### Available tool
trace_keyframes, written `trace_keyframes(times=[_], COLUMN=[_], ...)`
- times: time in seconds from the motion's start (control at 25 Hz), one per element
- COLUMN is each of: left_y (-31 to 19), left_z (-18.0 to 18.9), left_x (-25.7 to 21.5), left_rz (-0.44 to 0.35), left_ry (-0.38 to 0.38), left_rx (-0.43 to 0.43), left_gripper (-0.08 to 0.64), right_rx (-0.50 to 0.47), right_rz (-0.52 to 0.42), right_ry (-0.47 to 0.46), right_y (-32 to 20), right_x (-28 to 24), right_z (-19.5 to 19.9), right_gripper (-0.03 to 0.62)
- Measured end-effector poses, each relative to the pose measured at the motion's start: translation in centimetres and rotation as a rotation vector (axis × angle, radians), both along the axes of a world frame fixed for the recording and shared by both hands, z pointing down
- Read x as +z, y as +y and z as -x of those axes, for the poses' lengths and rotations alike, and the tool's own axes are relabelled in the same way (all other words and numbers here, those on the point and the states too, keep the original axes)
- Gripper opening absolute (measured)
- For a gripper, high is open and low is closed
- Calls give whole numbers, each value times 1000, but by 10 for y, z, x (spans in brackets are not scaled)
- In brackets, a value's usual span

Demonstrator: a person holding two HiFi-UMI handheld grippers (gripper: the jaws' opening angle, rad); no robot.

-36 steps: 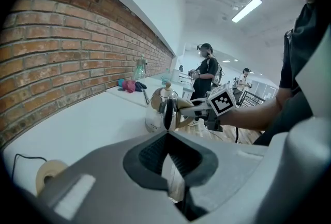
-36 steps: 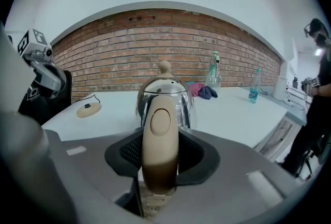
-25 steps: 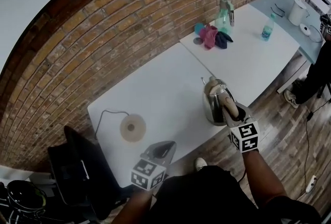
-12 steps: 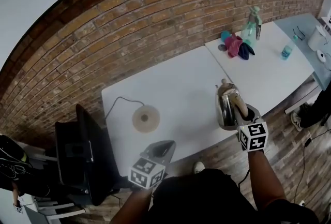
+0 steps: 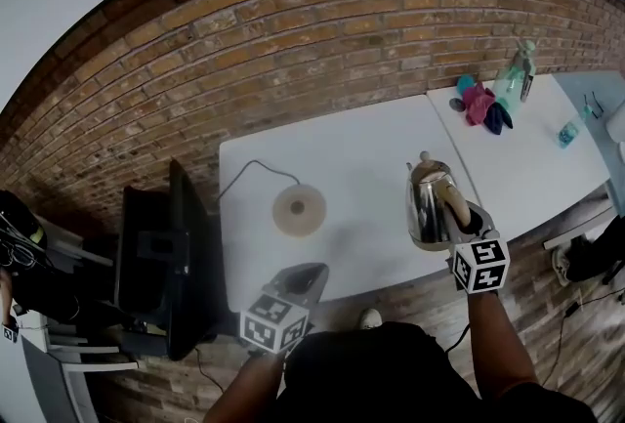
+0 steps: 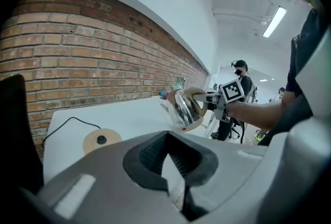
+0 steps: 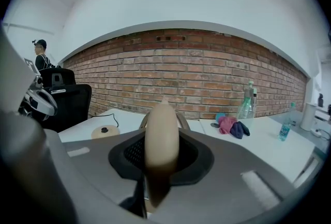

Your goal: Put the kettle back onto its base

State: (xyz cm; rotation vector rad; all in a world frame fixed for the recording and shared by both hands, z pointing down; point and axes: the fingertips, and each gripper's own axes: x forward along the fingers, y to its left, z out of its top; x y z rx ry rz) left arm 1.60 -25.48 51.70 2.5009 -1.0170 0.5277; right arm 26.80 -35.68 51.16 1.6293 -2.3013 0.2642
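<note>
Brick in red-brown courses makes up the wall that runs behind two white tables set end to end. The nearer table carries the task's things, and the further table stretches off to the right. A black office chair stands at the nearer table's left end.

The steel kettle hangs over the right part of the nearer table, near its front edge. It is lifted clear of the surface and tilted a little, so the left gripper view shows part of its underside. It is not on its base. The right claw is clamped on the kettle's beige handle, which fills the gap between its jaws in the right gripper view. The left claw hovers low at the table's front edge with its jaws pressed together and nothing between them.

The kettle base, a round beige disc with a dark centre pin, lies flat on the table well to the left of the kettle. Its black cord loops away toward the table's left edge.

On the further table, close to the wall, a green spray bottle stands beside a heap of pink and dark cloths. A small blue bottle stands apart, to their right.
</note>
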Motion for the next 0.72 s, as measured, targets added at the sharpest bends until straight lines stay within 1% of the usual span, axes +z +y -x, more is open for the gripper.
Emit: trace_keyframes(times=[0.4, 0.56, 0.72], left_y=[10, 11, 16], left_z=[34, 45, 57], left_x=[-1, -2, -2], left_rz=[-8, -31, -32], left_ry=[9, 12, 12], left_rx=[-115, -159, -206], left_gripper=[0, 0, 0], right_rx=[-168, -236, -297], right_rz=[-7, -11, -13], right_ry=[-3, -14, -35], right_y=[-11, -16, -20], right_x=[-11, -14, -17], right_z=[73, 103, 133], right_gripper=[94, 95, 94])
